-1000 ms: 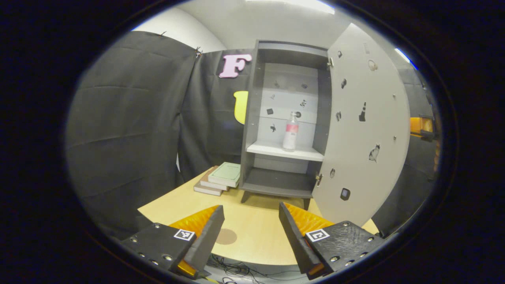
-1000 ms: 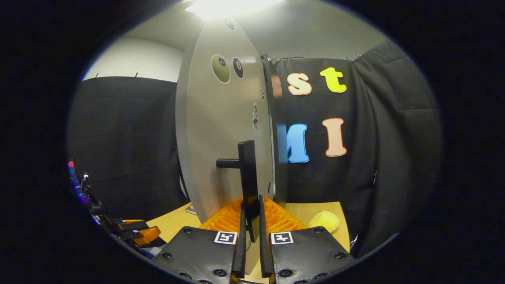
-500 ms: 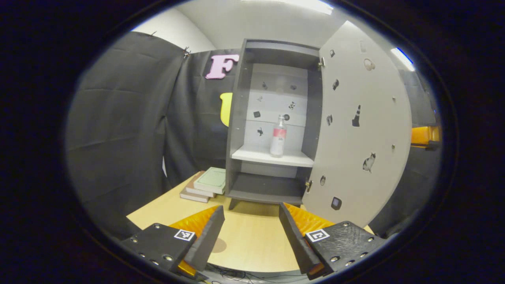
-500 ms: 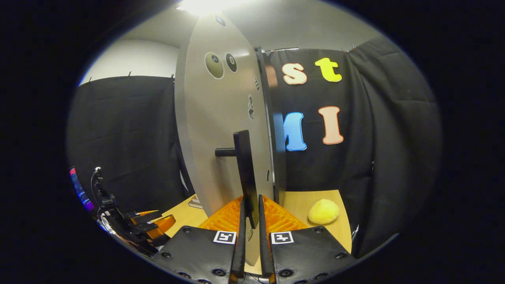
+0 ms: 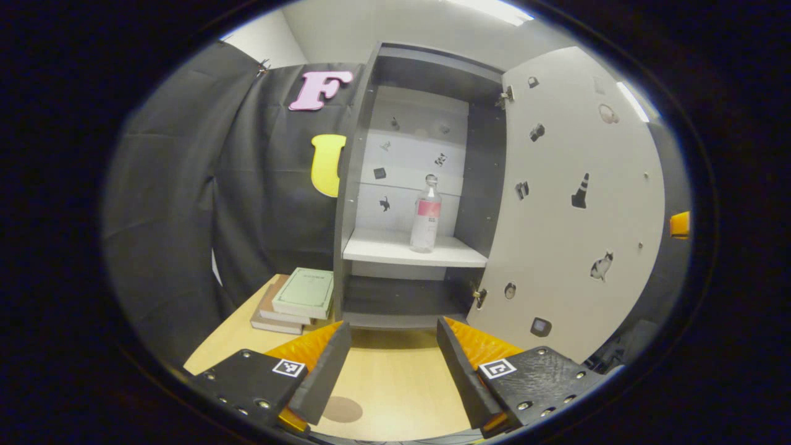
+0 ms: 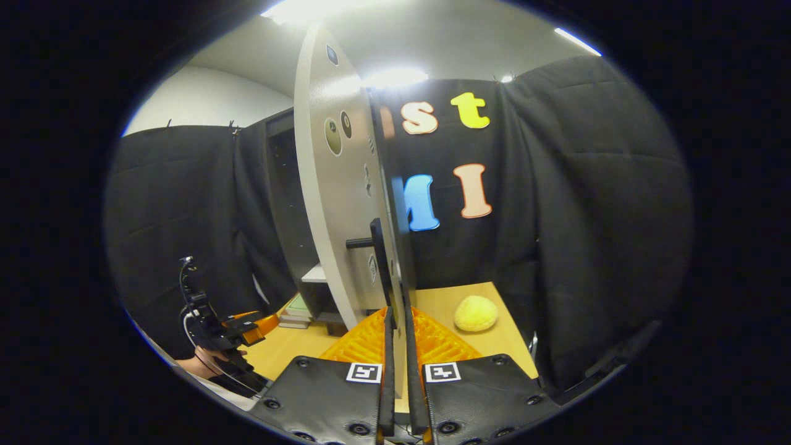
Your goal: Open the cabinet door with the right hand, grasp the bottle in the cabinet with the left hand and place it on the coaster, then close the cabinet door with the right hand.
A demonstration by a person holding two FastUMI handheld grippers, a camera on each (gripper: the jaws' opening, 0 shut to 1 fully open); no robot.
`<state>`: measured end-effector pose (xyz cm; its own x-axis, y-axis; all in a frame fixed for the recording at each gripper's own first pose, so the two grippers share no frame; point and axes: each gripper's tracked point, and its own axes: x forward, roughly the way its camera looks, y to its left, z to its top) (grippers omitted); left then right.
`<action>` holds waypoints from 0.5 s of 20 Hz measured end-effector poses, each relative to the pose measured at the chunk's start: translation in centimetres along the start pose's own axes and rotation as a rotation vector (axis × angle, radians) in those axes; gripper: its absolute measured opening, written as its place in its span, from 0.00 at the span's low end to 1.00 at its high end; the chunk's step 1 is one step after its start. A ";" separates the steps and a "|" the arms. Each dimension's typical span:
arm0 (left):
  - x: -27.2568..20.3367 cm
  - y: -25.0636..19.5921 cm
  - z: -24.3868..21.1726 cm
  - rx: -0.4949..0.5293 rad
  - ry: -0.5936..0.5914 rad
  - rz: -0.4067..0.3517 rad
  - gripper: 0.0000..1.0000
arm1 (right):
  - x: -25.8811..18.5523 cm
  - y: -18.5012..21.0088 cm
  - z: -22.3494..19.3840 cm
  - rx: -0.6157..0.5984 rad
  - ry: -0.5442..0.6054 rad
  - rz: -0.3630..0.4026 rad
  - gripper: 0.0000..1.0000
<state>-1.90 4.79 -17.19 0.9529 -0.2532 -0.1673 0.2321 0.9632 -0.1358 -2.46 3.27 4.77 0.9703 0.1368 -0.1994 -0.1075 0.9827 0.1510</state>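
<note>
My left gripper hangs wide open above the coaster. My right gripper pinches the door handle. Beyond, the cabinet holds the bottle upright on its shelf; books lie beside.

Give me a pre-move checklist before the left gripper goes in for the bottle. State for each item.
1. Cabinet door swung wide, opening clear: ok.
2. Bottle upright on the middle shelf, nothing beside it: ok.
3. Left gripper jaws spread wide enough to take the bottle: ok.
4. Right gripper jaws closed on the door handle, holding the door back: ok.
5. Coaster lies bare on the table in front of the cabinet: ok.
6. Books lie left of the cabinet, outside the reach path: ok.
</note>
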 end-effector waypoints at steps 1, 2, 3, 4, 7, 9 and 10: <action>0.0 0.2 0.0 0.014 0.001 -0.025 0.83 | -0.2 -0.4 0.3 0.002 -0.011 -0.044 0.02; 0.1 0.2 -0.1 0.027 0.008 -0.050 0.86 | -0.6 -0.5 0.8 0.011 -0.031 -0.078 0.12; 0.0 0.3 0.0 0.038 0.012 -0.073 0.83 | -1.0 -0.7 1.4 0.020 -0.052 -0.108 0.11; 0.2 0.3 0.2 0.047 0.009 -0.099 0.83 | -1.1 -1.2 1.9 0.027 -0.076 -0.142 0.12; 1.2 0.1 0.8 0.060 -0.003 -0.138 0.86 | -1.4 -4.0 3.3 0.077 -0.128 -0.241 0.11; 1.6 -0.2 1.2 0.057 -0.017 -0.154 0.84 | -0.4 -5.9 4.5 0.109 -0.166 -0.281 0.12; 2.0 -0.4 1.4 0.059 -0.027 -0.161 0.83 | 0.5 -6.9 4.9 0.116 -0.184 -0.298 0.11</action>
<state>0.23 4.03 -16.10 0.9070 -0.4030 -0.1218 0.3927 0.9141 -0.1008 -0.18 -4.04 8.41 0.9792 -0.1884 -0.0754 0.2008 0.9537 0.2238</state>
